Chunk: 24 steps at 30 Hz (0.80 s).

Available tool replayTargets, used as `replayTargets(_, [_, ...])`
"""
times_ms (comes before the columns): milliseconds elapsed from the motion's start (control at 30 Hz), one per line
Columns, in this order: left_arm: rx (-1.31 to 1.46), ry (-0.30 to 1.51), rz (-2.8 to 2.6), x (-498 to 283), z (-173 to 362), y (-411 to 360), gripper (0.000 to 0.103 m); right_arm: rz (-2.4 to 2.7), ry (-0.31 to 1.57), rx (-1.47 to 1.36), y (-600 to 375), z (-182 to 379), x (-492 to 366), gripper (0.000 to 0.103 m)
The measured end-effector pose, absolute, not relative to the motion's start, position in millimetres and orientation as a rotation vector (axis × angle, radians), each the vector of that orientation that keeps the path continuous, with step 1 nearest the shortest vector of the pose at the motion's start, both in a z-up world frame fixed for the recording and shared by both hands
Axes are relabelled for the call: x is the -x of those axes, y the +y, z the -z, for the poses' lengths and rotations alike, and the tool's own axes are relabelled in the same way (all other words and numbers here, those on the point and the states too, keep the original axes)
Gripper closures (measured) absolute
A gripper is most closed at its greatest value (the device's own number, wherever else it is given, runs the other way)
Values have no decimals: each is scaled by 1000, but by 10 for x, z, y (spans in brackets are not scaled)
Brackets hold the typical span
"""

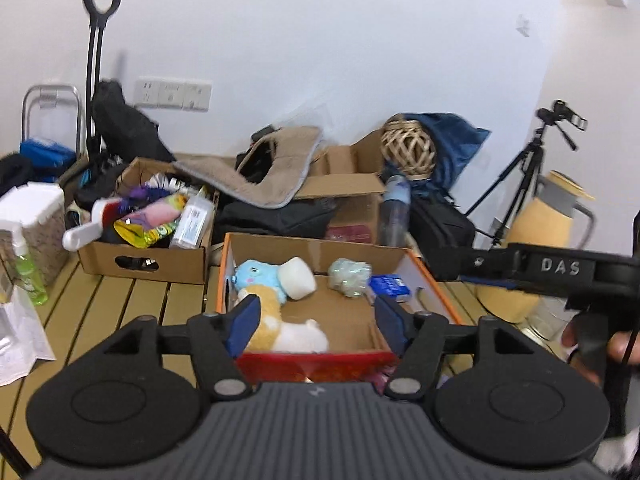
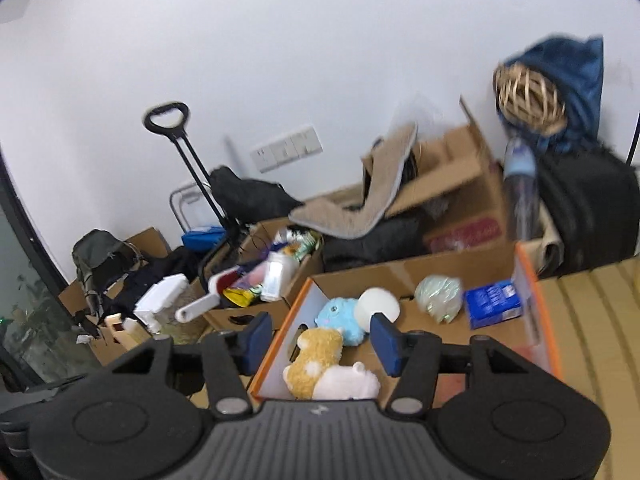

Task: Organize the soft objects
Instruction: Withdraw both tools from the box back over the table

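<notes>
We had the yellow-and-white plush toy [image 2: 316, 364] lying in the near corner of the orange-edged cardboard box [image 2: 280, 344], with the blue plush toy [image 2: 340, 316] just behind it, a cream foam cylinder [image 2: 378, 306] and a pale green mesh puff [image 2: 438, 296] farther back. Our left tongs [image 1: 316, 322] hung released above the box, nothing between their blue pads [image 1: 244, 322]. Our right tongs [image 2: 318, 344] stood parted and empty too. The box sat on the slatted wooden tabletop [image 1: 120, 300].
</notes>
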<state>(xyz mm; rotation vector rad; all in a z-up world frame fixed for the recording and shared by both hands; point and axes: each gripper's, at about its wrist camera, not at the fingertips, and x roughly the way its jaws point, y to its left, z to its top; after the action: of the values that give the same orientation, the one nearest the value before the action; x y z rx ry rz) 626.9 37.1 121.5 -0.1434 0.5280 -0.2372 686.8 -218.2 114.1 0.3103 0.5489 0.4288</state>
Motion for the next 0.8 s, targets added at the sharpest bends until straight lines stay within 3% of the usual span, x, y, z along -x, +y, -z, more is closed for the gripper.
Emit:
replayTargets(300, [92, 437, 230, -5124, -1267, 258, 21, -364, 425, -97, -2493, -1366, -5565, 32])
replayTargets(800, [52, 238, 123, -2890, -627, 299, 4, -289, 287, 31, -2523, -454, -3041, 14])
